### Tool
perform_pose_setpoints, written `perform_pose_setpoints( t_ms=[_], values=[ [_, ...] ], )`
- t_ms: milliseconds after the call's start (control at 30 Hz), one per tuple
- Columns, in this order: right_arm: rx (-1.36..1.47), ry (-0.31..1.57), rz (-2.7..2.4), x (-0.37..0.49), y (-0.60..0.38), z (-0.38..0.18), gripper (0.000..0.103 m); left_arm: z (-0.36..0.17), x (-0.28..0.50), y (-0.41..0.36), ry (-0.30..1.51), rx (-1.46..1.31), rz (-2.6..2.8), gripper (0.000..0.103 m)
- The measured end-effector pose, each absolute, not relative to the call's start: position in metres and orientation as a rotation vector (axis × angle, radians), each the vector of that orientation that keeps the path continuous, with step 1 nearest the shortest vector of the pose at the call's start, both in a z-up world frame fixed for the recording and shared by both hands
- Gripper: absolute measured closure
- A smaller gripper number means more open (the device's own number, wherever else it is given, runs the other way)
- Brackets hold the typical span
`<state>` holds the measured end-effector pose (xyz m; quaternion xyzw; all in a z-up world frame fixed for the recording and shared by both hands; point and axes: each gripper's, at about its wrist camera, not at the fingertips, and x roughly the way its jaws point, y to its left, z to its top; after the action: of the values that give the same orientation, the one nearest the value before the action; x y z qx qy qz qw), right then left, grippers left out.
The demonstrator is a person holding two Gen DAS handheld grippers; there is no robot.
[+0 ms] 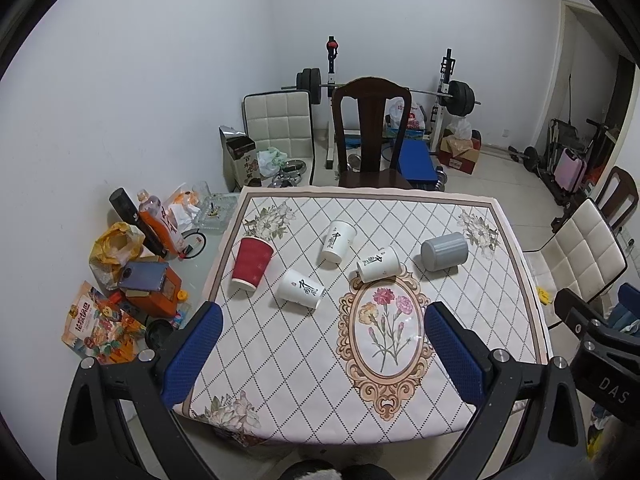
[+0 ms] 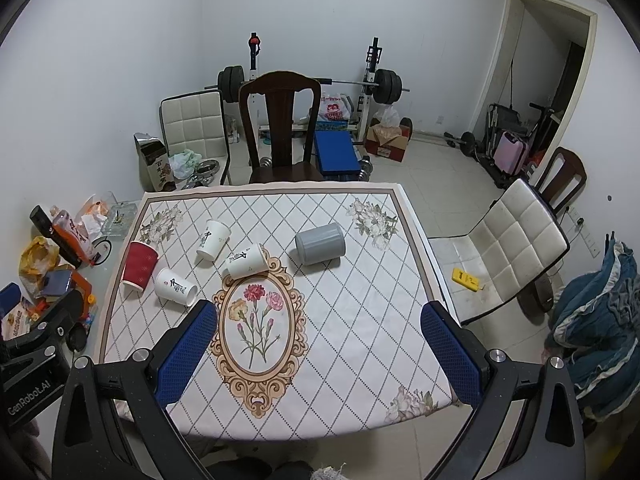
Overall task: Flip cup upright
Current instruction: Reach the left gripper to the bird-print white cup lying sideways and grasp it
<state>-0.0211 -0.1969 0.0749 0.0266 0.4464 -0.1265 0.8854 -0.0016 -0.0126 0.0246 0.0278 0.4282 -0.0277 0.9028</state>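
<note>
Cups lie toppled on the worktop (image 1: pixel 460 360): a red cup (image 1: pixel 253 263), three white cups (image 1: pixel 301 289) (image 1: pixel 339 240) (image 1: pixel 378 264) and a grey cup (image 1: pixel 445 255). Left tongs (image 1: pixel 324 354) and right tongs (image 2: pixel 319 350) both hang spread wide, empty, well short of them. Approach seems the step in hand; next, pick one cup and close across its side
</note>
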Motion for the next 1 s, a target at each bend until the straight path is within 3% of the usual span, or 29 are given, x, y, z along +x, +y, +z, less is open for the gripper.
perform_pose_setpoints(
  t_ms=[300, 767, 1000],
  values=[
    [0.098, 1.019, -0.293, -0.009, -0.227, 0.027, 0.000, -0.023, 0.014, -0.021, 0.944, 0.045, -0.005, 0.000],
    [0.205, 1.347, -0.386, 0.053, -0.281, -0.165, 0.000, -0.168, 0.090, -0.058, 1.223, 0.173, -0.034, 0.000],
    [0.239, 1.488, -0.427, 0.094, -0.290, -0.241, 0.000, -0.220, 0.155, -0.083, 1.275, 0.333, -0.126, 0.001]
  ],
)
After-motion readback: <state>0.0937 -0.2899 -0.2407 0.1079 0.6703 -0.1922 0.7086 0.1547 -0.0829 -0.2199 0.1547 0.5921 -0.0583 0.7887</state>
